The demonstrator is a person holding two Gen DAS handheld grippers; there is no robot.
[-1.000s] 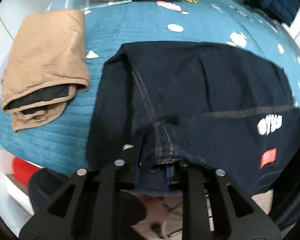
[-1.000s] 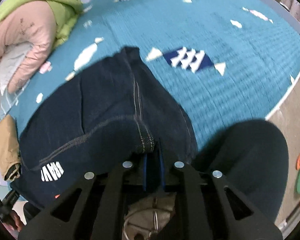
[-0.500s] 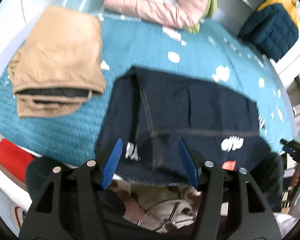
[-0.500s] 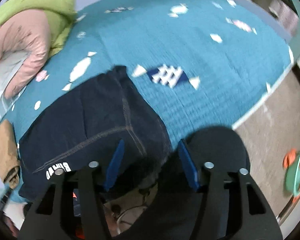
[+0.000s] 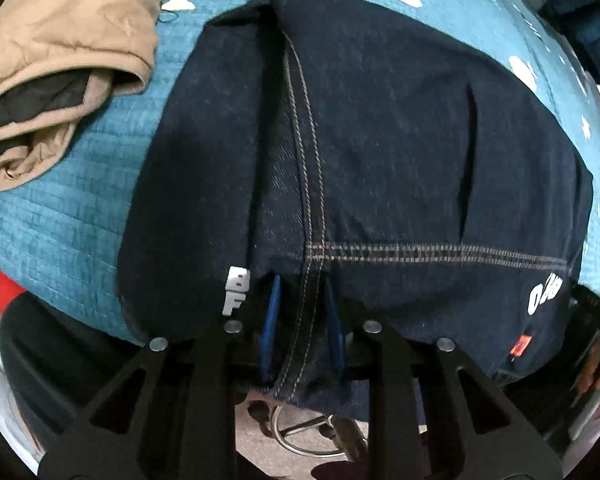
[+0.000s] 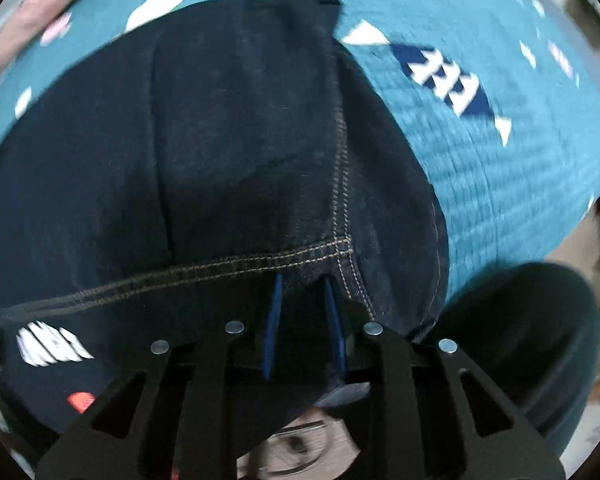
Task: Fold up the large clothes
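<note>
A dark navy denim garment [image 5: 380,140] with tan stitching and white lettering lies folded on the teal bed cover [image 5: 60,208]. My left gripper [image 5: 302,284] is shut on its near edge, at the left seam. In the right wrist view the same garment [image 6: 220,140] fills the middle, and my right gripper [image 6: 302,284] is shut on the near edge beside the right seam. The blue pads of both grippers press into a thick fold of cloth. The hem under the fingers hangs over the bed's edge.
A folded tan jacket [image 5: 60,40] with black lining lies on the bed to the left of the garment. The teal cover with white shapes [image 6: 500,140] stretches to the right. A pink and green garment [image 6: 40,8] lies at the far left. The floor shows below the bed's edge.
Half a second ago both grippers were open and back from the garment. Now both have moved forward and closed on its near edge again, at the two seams.
</note>
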